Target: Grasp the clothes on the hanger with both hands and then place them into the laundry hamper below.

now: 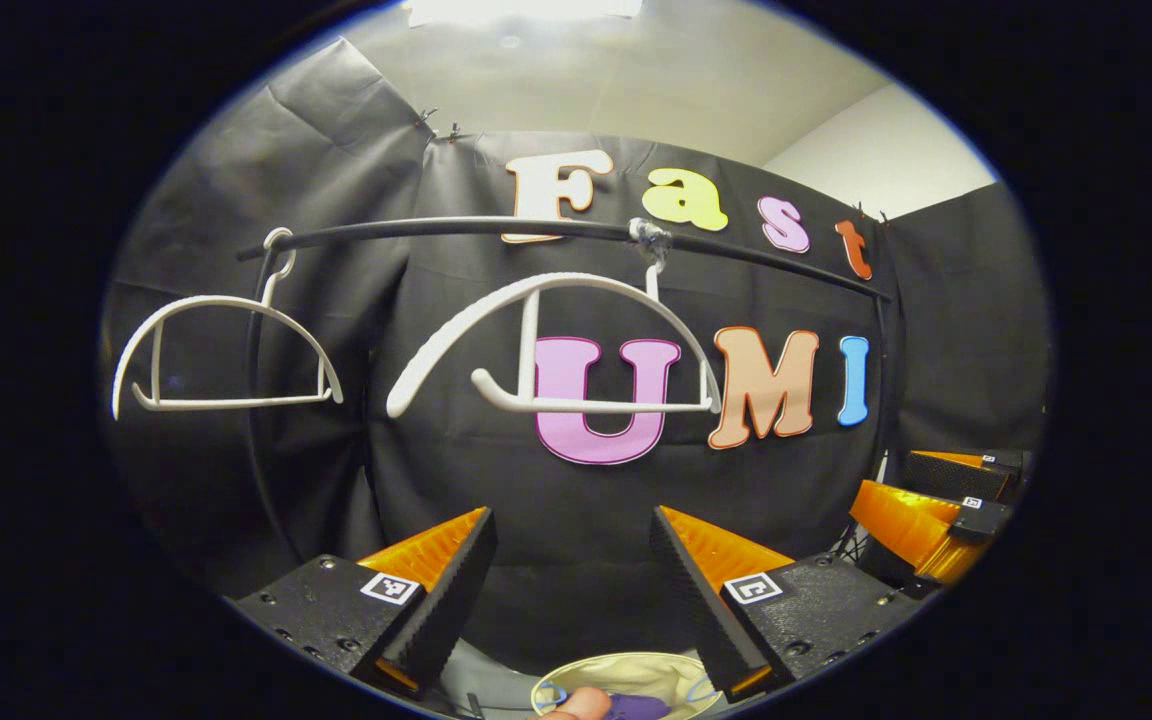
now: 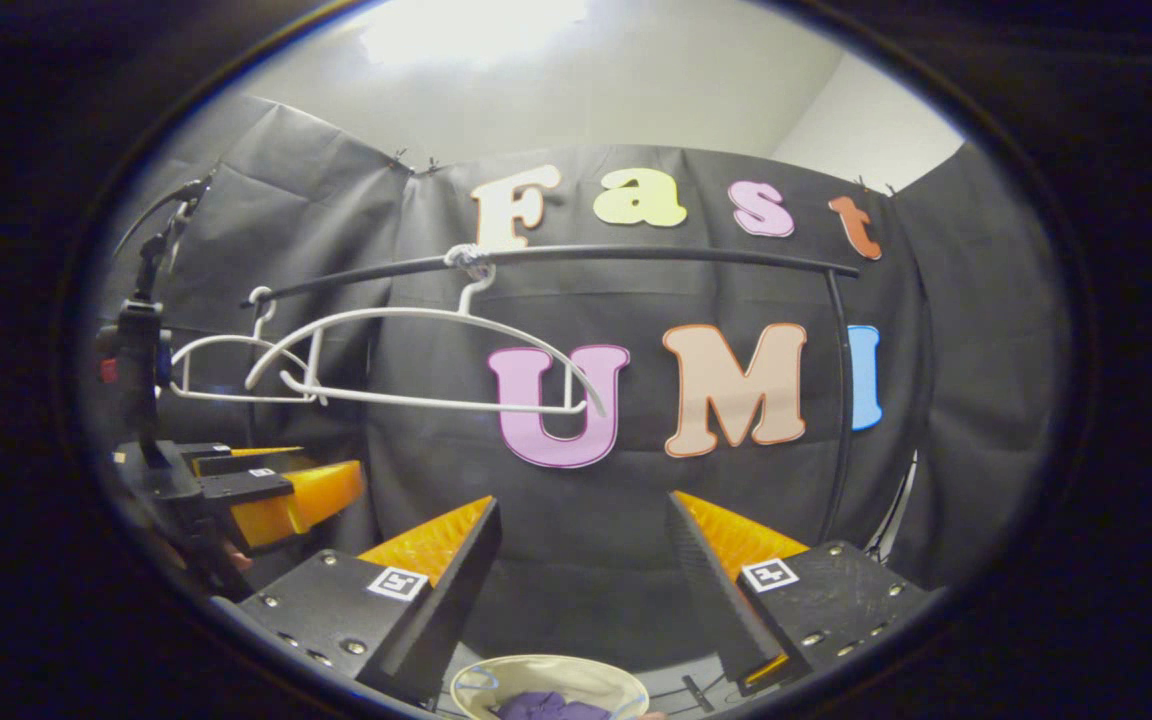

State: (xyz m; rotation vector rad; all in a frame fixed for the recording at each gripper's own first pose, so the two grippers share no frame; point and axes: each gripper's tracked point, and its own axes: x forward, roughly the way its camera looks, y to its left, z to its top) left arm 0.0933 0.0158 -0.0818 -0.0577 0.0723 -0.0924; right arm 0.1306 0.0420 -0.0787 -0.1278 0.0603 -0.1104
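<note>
1. The left tongs were spread, gripping nothing.
2. The right tongs were spread too, also bare.
3. Both hangers on the rail hung bare.
4. The clothes, purple, seemingly lay in the hamper below; soft and light, best pinched at a fold.
5. Black cloth walled the booth under a pale ceiling.

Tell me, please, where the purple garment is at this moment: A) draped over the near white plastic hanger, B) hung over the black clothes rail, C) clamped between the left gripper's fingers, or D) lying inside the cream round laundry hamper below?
D: the purple garment lies inside the cream round laundry hamper at the bottom of the right gripper view, while both white plastic hangers on the black clothes rail hang bare.
</note>
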